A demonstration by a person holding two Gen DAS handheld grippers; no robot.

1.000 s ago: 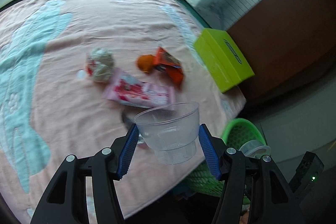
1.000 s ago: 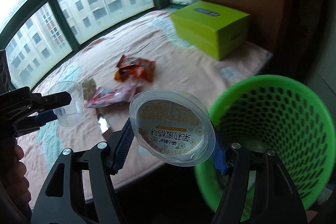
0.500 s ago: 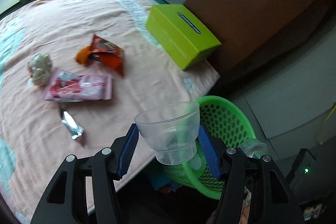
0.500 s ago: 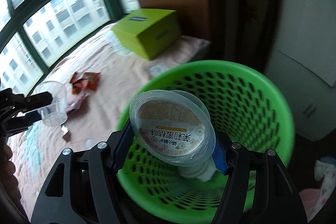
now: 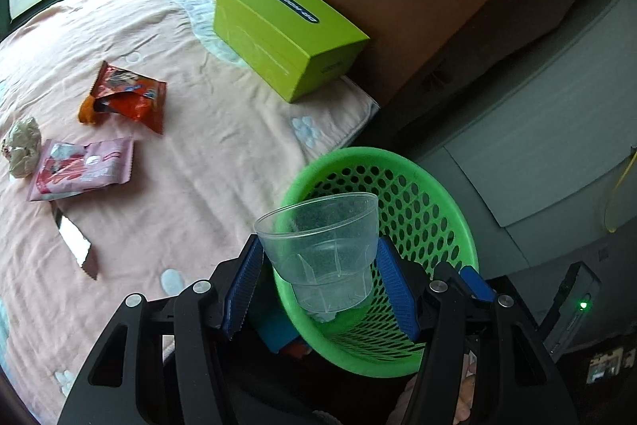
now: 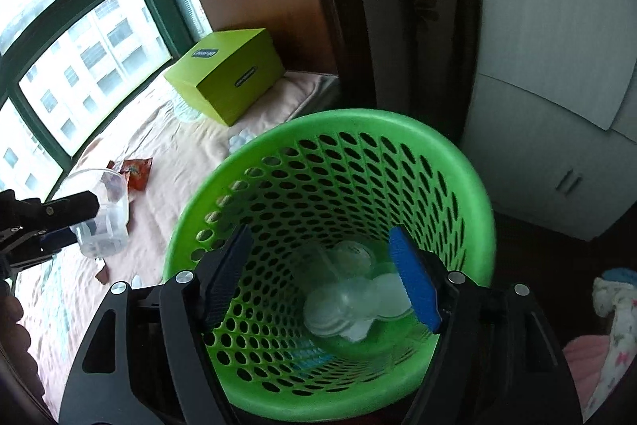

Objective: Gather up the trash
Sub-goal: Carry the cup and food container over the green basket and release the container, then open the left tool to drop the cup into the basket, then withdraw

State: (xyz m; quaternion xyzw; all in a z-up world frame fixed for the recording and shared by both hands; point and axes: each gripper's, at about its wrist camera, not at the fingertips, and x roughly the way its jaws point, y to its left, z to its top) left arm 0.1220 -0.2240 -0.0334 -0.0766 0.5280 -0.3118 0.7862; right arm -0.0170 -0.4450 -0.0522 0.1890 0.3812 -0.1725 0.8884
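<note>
In the left wrist view, a crumpled paper wad (image 5: 23, 146) sits at the far left edge, partly cut off. Right of it lie a pink snack wrapper (image 5: 81, 170), whose print is too small to read, a silver foil scrap (image 5: 73, 243) below it, and a torn orange-red wrapper (image 5: 127, 96) above, all on the peach blanket (image 5: 199, 154). Further right the lime-green box (image 5: 286, 34) carries a dark oval label I cannot read. Window lettering at top centre shows two Chinese characters over blurred Latin letters. At lower centre the left gripper (image 5: 318, 277) clamps a clear plastic cup (image 5: 322, 249) upright between its blue pads, in front of the green basket (image 5: 450, 218), whose lower part the cup and fingers hide.

In the right wrist view the right gripper (image 6: 322, 273) hangs over the basket mouth, its jaws opening with nothing between them. Clear plastic lids and cups (image 6: 350, 297) lie blurred at the bottom, their printing unreadable.
</note>
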